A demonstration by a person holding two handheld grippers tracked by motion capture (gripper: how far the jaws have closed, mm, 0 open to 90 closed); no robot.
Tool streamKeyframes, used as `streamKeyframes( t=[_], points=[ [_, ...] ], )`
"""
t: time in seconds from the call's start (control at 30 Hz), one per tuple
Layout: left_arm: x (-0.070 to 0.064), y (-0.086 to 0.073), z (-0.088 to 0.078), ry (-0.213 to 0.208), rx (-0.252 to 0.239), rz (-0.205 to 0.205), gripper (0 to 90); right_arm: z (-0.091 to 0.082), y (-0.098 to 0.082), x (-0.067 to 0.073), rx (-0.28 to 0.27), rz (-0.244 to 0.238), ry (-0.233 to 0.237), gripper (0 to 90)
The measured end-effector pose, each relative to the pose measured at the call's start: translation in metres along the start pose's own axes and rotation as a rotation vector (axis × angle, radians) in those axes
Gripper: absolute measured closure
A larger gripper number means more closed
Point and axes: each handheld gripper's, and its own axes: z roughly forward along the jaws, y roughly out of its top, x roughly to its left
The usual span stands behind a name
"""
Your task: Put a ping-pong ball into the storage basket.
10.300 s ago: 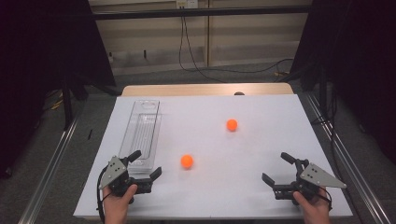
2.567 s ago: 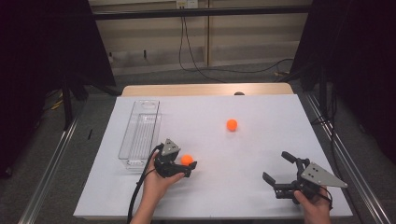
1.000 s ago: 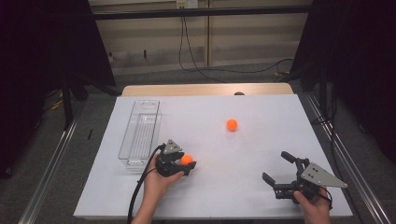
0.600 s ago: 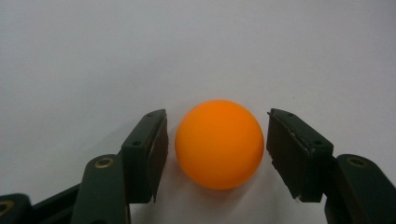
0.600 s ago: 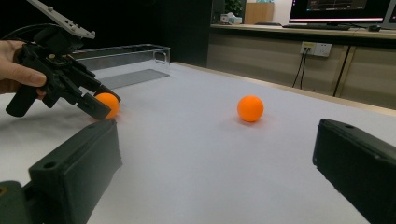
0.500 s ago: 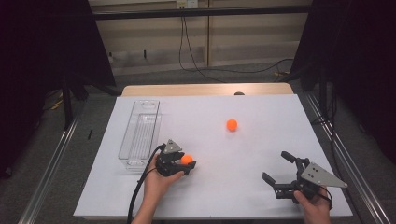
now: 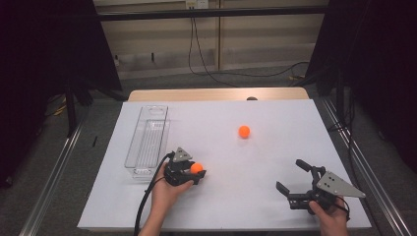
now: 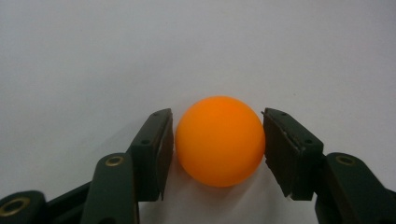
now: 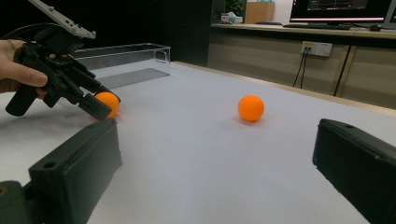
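A: The white table stands in a dim room, with dark curtains on both sides and cables on the floor behind. What do you see on it?

B: A clear plastic tray lies at about 9 o'clock from the table's middle. One orange ball sits alone near the middle, at about 1 o'clock from the left gripper.

A: And the left gripper itself?

B: It is just beside the near end of the tray, at its 4 o'clock. A second orange ball lies on the table between its jaws. The jaws have just been closing. In the left gripper view both pads seem to touch the ball, but I cannot tell how firmly they press.

A: The right gripper?

B: It rests near the table's front edge, at about 4 o'clock from the middle, well apart from both balls. Its jaws stand wide and hold nothing. In the right gripper view the free ball sits between them, far ahead.
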Motion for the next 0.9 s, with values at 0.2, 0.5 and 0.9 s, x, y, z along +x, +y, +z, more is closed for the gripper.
streamKeyframes(
  t=[0.2,0.5,0.9],
  points=[
    [-0.0003,-0.0001,0.0002,0.004,0.004,0.000,46.6,-0.0001,0.0000,0.0001,-0.001,0.001,0.001,0.5],
    [-0.0009,0.0001,0.0001,0.004,0.007,-0.006,48.2,-0.0002,0.0001,0.0000,0.000,0.001,0.001,0.5],
    [-0.0002,0.0001,-0.0003,0.001,0.006,-0.023,50.2,0.0001,0.0000,0.0001,0.001,-0.002,0.002,0.5]
  ],
)
